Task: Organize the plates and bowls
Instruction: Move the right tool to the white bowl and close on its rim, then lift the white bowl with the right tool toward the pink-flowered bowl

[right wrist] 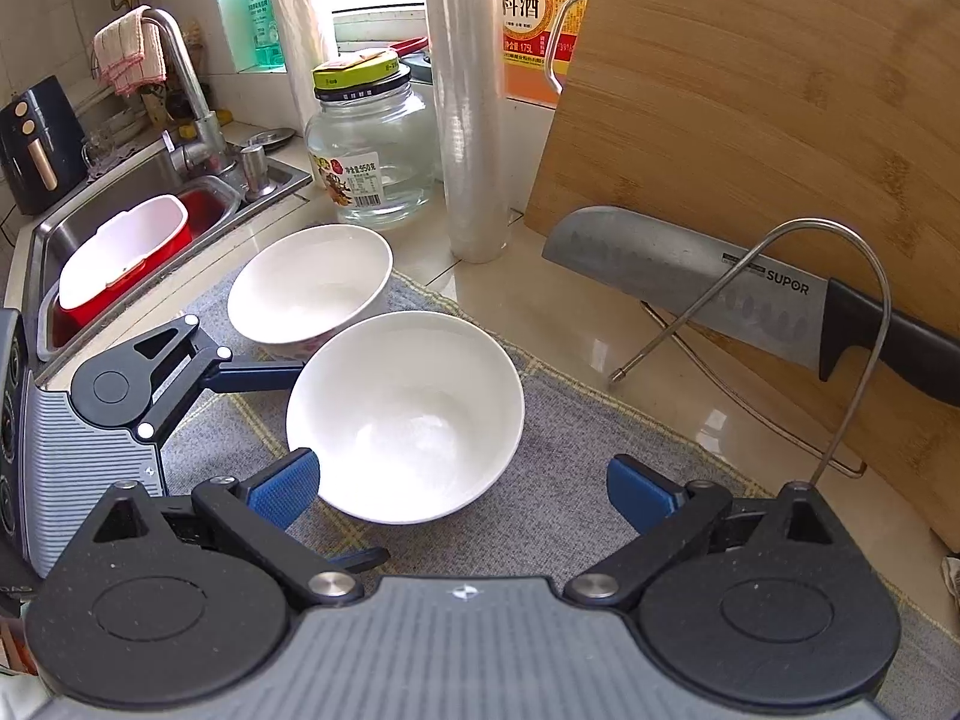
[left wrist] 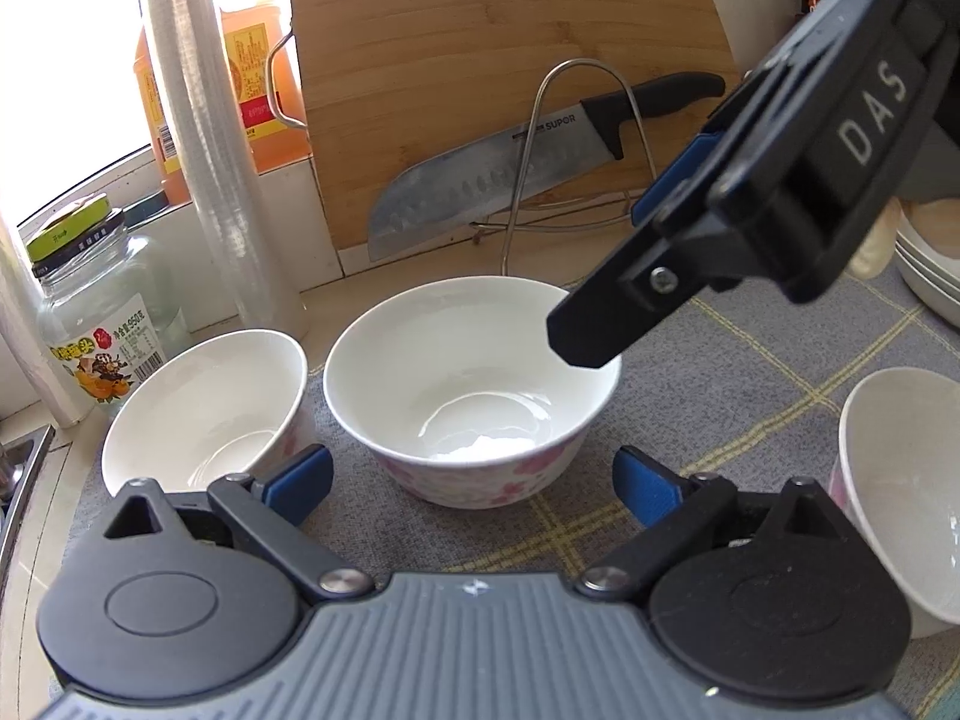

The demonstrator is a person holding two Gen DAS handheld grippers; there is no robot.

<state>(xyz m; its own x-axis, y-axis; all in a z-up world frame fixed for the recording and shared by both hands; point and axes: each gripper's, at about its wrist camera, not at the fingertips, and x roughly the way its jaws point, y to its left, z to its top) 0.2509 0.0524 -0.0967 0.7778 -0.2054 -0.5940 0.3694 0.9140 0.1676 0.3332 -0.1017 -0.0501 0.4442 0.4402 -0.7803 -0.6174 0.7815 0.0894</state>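
Note:
Three white bowls with pink flower prints stand on a grey checked mat (left wrist: 720, 360). The middle bowl (left wrist: 474, 390) (right wrist: 408, 408) lies just ahead of my left gripper (left wrist: 474, 486), whose blue pads are open on either side of it without pressing. Another bowl (left wrist: 204, 408) (right wrist: 312, 282) sits to its left, a third bowl (left wrist: 900, 480) at the right edge. My right gripper (left wrist: 612, 273) (right wrist: 462, 495) hovers open over the middle bowl's right rim, nothing between its pads. The right wrist view shows the left gripper (right wrist: 342, 462) straddling the same bowl.
A bamboo cutting board (left wrist: 498, 60) leans behind, with a knife (left wrist: 510, 162) in a wire rack (left wrist: 576, 138). A glass jar (left wrist: 102, 312), a cling film roll (left wrist: 204, 138) and an orange bottle (left wrist: 264, 84) stand at the back left. Stacked white plates (left wrist: 927, 276) lie far right; a sink (right wrist: 120, 222) is left.

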